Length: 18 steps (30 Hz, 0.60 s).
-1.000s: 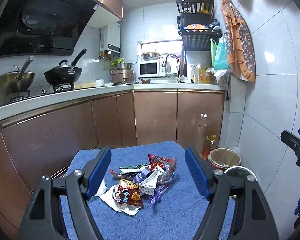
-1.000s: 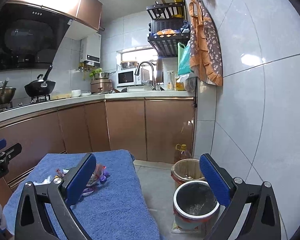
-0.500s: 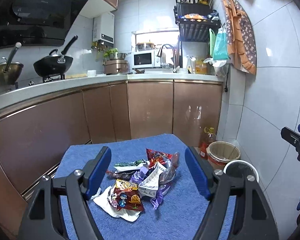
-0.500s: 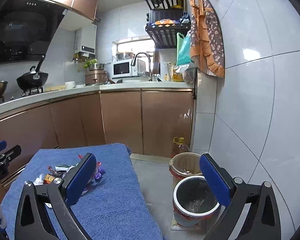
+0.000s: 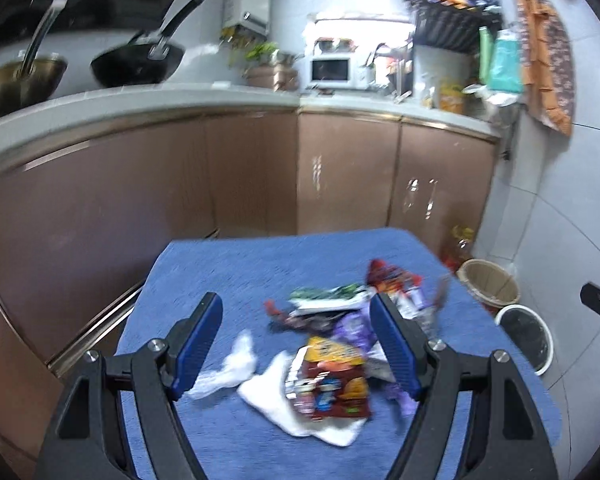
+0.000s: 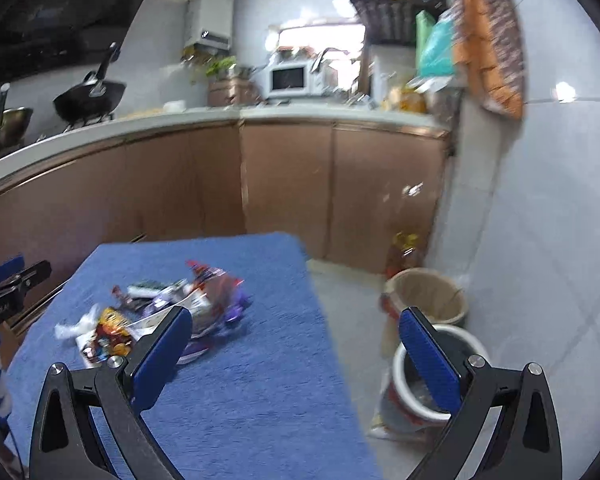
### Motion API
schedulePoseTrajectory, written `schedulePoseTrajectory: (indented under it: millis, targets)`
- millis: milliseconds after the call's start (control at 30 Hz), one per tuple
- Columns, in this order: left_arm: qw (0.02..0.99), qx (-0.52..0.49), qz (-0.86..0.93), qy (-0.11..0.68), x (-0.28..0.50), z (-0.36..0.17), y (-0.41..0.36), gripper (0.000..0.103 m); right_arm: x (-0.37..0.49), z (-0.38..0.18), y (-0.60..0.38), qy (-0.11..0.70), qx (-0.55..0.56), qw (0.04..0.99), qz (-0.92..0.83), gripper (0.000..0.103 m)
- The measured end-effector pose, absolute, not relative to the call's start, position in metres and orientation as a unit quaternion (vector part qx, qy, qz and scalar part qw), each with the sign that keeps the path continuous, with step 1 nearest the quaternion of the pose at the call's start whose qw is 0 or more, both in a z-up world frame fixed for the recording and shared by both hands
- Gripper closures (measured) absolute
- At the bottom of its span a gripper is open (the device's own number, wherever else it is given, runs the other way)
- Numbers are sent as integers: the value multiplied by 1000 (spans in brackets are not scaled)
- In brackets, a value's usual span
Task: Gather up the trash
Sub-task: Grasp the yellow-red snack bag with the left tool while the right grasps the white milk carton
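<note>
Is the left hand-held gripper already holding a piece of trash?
No, the left hand-held gripper is open and empty, and the wrappers lie on the blue cloth.

your wrappers (image 5: pixel 332 344) lie heaped on the table (image 5: pixel 228 264) at frame centre; two bins (image 6: pixel 428 292) stand on the floor lower right.

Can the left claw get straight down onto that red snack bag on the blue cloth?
Probably yes. The left claw is open, with the red snack bag lying between its fingers on top of a white tissue. Nothing covers it, though the claw may pinch the tissue too.
</note>
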<state>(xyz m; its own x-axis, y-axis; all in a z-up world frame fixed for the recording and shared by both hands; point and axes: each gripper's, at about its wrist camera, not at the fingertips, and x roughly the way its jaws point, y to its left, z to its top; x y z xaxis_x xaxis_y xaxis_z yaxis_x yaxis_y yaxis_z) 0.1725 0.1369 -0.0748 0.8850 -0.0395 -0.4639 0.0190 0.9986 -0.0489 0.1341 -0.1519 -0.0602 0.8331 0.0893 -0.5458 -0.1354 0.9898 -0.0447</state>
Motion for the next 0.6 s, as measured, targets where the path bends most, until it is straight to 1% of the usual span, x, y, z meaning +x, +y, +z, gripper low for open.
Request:
schedulePoseTrajectory:
  millis: [100,167,200,267,300,367,500,600]
  targets:
    - [965,-19,-9,261,186,-87,155,28,159,-76,-135,317,-32,942,103,1]
    - [961,-19,-17,275,196,-96,162,29,172,-86,-124,340,-20,930,140,14]
    - [959,-20,-25,283,200,-100,163,29,180,-93,-116,355,-15,921,159,17]
    - [951,-27,-52,305,212,-112,166,29,195,-105,-103,383,2,903,196,28]
    - [947,-25,-63,313,215,-118,167,29,201,-111,-96,398,11,892,212,30]
    - [940,-22,-91,329,223,-128,163,29,214,-125,-84,430,28,869,242,32]
    - [928,-7,-123,351,234,-139,151,29,241,-151,-60,482,57,833,267,32]
    - [920,0,-144,365,243,-148,145,29,254,-164,-55,506,76,817,268,32]
